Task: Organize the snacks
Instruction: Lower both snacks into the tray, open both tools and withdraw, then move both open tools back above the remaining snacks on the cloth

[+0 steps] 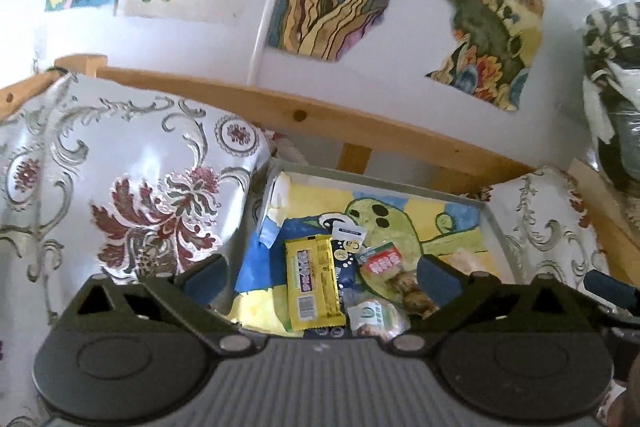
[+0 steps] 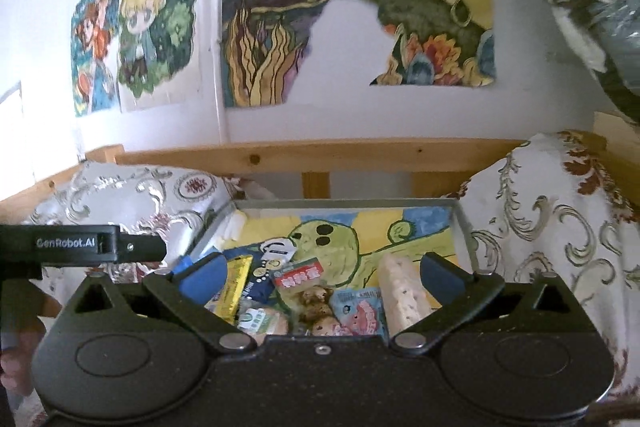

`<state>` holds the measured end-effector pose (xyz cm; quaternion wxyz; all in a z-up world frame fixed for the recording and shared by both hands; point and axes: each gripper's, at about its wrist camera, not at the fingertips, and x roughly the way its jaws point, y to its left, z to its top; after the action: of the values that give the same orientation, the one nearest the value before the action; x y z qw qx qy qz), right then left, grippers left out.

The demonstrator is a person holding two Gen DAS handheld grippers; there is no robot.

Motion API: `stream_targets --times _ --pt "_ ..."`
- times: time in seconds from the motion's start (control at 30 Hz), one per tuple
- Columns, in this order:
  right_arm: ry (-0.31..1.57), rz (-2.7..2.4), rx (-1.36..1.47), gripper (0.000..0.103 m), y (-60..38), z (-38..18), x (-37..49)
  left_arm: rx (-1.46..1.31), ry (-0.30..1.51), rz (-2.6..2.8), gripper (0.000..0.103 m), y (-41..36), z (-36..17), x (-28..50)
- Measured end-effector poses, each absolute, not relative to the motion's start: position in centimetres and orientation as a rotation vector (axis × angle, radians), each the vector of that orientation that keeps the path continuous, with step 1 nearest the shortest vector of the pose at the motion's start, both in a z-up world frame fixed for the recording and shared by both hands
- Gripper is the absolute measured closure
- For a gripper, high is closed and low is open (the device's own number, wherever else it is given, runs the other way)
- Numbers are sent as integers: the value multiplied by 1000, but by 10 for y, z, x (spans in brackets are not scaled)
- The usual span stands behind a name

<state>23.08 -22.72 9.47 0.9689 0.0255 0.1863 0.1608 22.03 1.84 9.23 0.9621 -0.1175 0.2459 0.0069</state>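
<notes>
Both the left claw [image 1: 320, 273] and right claw [image 2: 322, 275] gape wide and empty at lower centre, above snack packets, among them a yellow bar [image 1: 314, 281], lying in a tray [image 2: 464, 227].

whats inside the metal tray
Inside the tray, on a green cartoon drawing: yellow bar, red-label pack, pink packet, pale rice bar. The fingers hide the nearest snacks.

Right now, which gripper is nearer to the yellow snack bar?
Left. The yellow snack bar lies between the left gripper's open fingers; the right gripper is further right.
</notes>
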Motion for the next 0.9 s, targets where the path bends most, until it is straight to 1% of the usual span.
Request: stream_targets --times 0.23,0.47,0.67,0.9 --pt "340 301 67 1 -238 106 191 -207 438 7 0 8 104 178" --pt "312 278 63 1 -247 108 148 -205 427 17 0 4 101 141" --pt "316 263 58 1 -253 100 117 -199 419 29 0 10 89 111" --pt "356 232 69 1 -259 79 86 -150 435 35 0 14 71 80"
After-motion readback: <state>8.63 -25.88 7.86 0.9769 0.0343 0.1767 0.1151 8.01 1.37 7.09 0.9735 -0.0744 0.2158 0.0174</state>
